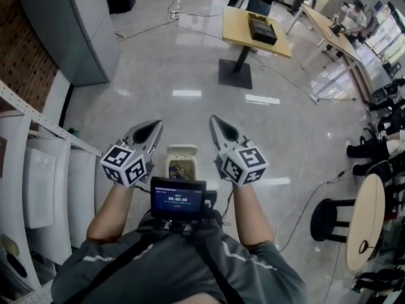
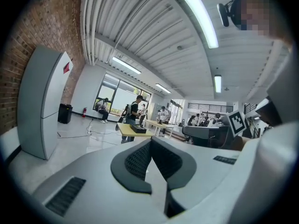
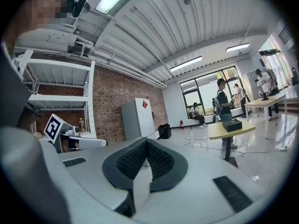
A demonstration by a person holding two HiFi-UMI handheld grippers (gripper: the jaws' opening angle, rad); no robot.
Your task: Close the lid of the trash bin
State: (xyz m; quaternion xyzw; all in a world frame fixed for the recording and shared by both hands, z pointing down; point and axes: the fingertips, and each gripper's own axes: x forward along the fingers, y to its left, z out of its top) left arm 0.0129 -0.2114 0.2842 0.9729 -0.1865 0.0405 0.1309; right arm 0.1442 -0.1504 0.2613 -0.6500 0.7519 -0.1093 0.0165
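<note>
Grey and pointed, the left claw (image 1: 157, 124) and the right claw (image 1: 213, 118) are both pressed together, with nothing in them. Below and between them, the small white trash bin (image 1: 181, 164) sits on the floor (image 1: 190, 75) with its lid (image 1: 182, 150) open and rubbish showing inside. A push from this high could miss the lid, or a hard poke could tip the little bin over. Both arms are bent and the claws are held up, side by side. They point out across the shiny floor toward the far yellow table (image 1: 237, 24), not down at the bin.
</note>
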